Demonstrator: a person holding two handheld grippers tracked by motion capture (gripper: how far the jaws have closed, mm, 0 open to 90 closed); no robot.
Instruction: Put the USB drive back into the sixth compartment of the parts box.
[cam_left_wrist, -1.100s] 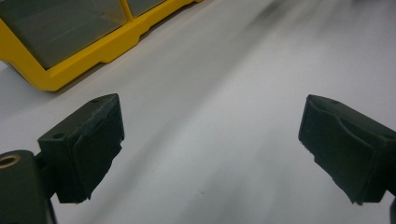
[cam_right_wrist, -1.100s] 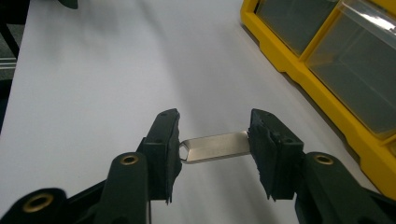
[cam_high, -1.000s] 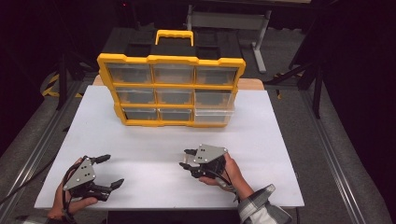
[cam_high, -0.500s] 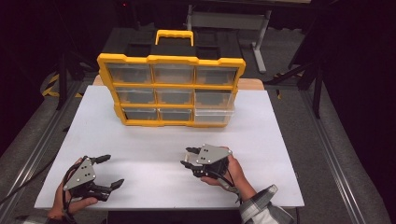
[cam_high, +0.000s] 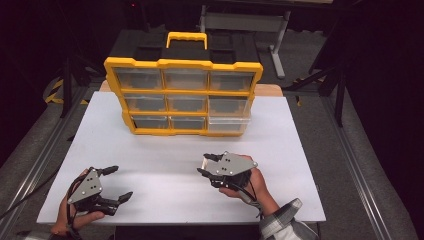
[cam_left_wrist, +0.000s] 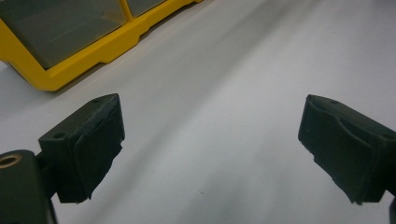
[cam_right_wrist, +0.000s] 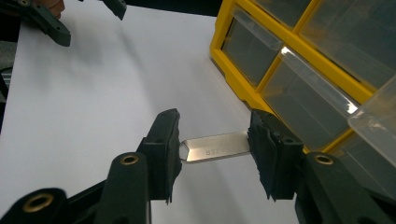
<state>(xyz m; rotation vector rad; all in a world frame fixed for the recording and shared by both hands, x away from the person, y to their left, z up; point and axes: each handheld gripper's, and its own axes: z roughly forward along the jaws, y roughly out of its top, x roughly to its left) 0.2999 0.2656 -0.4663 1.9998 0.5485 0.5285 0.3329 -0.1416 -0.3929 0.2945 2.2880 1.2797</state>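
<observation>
Grip: right gripper (cam_right_wrist: 215, 147) clamps a flat metal blade (cam_right_wrist: 215, 146) endwise between its pads, clear of the table (cam_high: 300, 150).
Ahead: organizer (cam_high: 183, 97) with a bottom drawer (cam_high: 229, 125) pulled out, near the blade.
Other tool: left gripper (cam_high: 114, 182) gapes wide, holding nothing, well apart.
Risk: thin end-hold; blade may pivot or slip if it knocks the drawer rim.

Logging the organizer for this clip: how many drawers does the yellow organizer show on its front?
9, in three rows of three on the yellow organizer: top row, middle row, bottom row. The bottom-right drawer looks clearer and stands out slightly. Any on the back are hidden.
</observation>
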